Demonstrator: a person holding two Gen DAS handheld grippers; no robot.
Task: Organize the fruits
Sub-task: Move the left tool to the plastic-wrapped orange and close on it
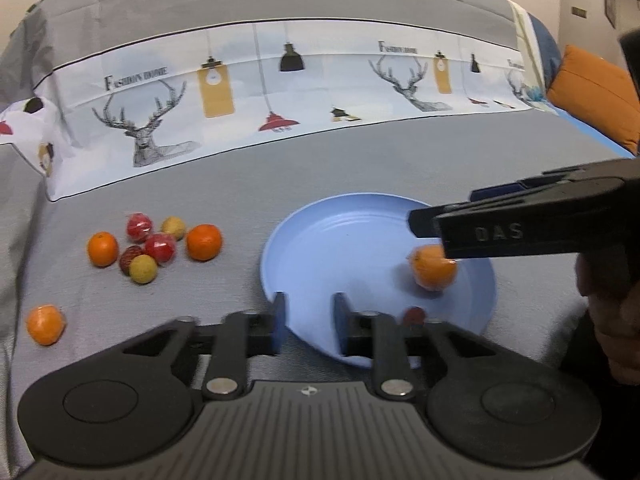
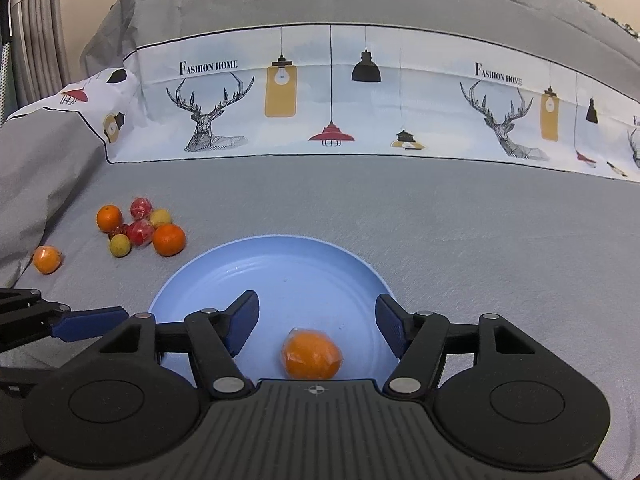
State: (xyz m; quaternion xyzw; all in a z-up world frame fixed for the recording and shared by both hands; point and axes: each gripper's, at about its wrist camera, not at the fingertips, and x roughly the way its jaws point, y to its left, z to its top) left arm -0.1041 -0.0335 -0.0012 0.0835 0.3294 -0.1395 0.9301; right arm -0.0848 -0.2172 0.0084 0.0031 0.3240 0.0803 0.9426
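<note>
Here the right gripper (image 2: 316, 322) hangs with jaws wide over the wrapped orange (image 2: 313, 354) lying free on the blue plate (image 2: 280, 256) near the bed's (image 2: 440, 216) front edge. The left gripper (image 1: 308, 322), jaws narrow and empty, sits at the plate's rim; nudging it could roll the orange off. Remaining fruits (image 2: 140, 232) cluster far left.

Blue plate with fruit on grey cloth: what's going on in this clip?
A person with two handheld grippers is sorting fruit onto a round light-blue plate. One wrapped orange fruit already lies on it, below the right gripper, whose jaws stand open and clear of it. A small red fruit lies at the plate's near edge. The left gripper holds nothing, its jaws only a little apart. A cluster of orange, red and yellow fruits waits on the grey cloth.
</note>
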